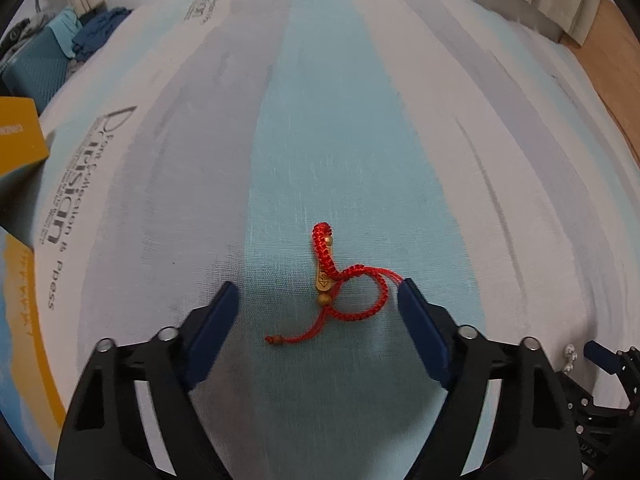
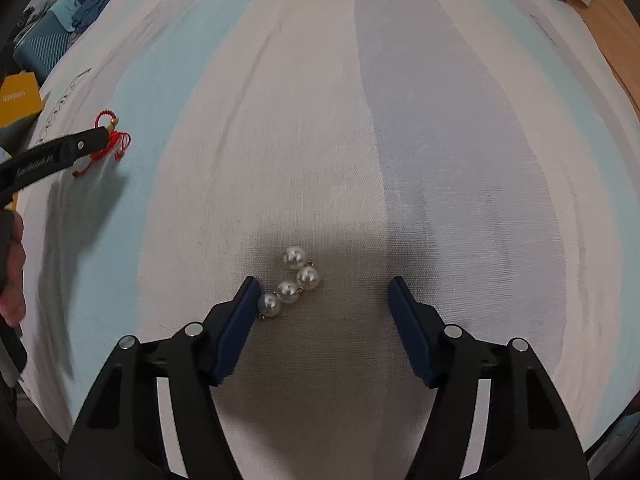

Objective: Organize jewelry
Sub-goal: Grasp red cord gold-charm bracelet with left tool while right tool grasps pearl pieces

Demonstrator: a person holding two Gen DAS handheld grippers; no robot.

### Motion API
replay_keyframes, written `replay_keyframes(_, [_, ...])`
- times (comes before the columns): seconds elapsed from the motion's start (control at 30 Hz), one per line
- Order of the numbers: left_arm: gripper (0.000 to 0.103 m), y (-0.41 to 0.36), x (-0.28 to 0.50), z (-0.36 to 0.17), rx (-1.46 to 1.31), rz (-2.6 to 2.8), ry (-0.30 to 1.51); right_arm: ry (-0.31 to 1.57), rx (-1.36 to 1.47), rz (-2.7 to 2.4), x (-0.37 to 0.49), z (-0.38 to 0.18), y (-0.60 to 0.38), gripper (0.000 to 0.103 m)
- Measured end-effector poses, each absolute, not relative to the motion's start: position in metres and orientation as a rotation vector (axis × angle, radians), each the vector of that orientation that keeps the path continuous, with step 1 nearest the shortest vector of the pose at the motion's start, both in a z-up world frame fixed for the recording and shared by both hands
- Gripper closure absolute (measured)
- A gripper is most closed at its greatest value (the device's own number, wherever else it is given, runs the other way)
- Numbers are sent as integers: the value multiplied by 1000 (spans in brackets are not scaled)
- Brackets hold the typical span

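Note:
A red braided bracelet (image 1: 328, 268) with a gold bar and gold beads lies on the striped cloth (image 1: 328, 120). My left gripper (image 1: 318, 285) stands open over it, one blue pad on either side, the right pad close to the cord loop. In the right wrist view a short string of white pearls (image 2: 294, 280) lies on the cloth between the open fingers of my right gripper (image 2: 324, 280); the lowest pearl sits against the left pad. The same bracelet (image 2: 108, 136) shows far left there, under a finger of the left gripper (image 2: 80, 146).
A yellow box (image 1: 16, 136) sits at the cloth's left edge. Behind it are a teal suitcase (image 1: 36, 68) and blue clothes (image 1: 100, 28). Wooden floor (image 1: 616, 40) and a curtain lie far right. A person's hand (image 2: 12, 276) holds the left gripper.

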State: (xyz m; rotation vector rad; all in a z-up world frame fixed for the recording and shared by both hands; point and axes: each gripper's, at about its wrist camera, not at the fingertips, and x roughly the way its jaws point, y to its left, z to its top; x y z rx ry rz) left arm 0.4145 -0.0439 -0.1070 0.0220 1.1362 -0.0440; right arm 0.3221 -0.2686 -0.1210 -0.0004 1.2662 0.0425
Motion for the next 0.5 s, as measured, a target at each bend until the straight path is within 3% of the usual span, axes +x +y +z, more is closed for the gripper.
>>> replay_keyframes(0.2, [55,-46,419,-121,53,-68,1162,1259,-22,59,319,-121,-270,60])
replay_keyframes(0.3, [76,-45,421,-121,26,-86,1181,1256,-22,59,319,-120,-271,72])
replay_keyframes(0.37, [96,-44,422,-123,13,-93,1196,1252,-26,56,316,-120,-273,84])
replay_keyframes(0.43, [97,-42,422,-124,19,-102,1200,1248,-26,58,320,-121,-266,92])
replay_keyframes(0.5, [97,-41,421,-122,15,-111,1205,1242,-16,62,320,-120,-268,93])
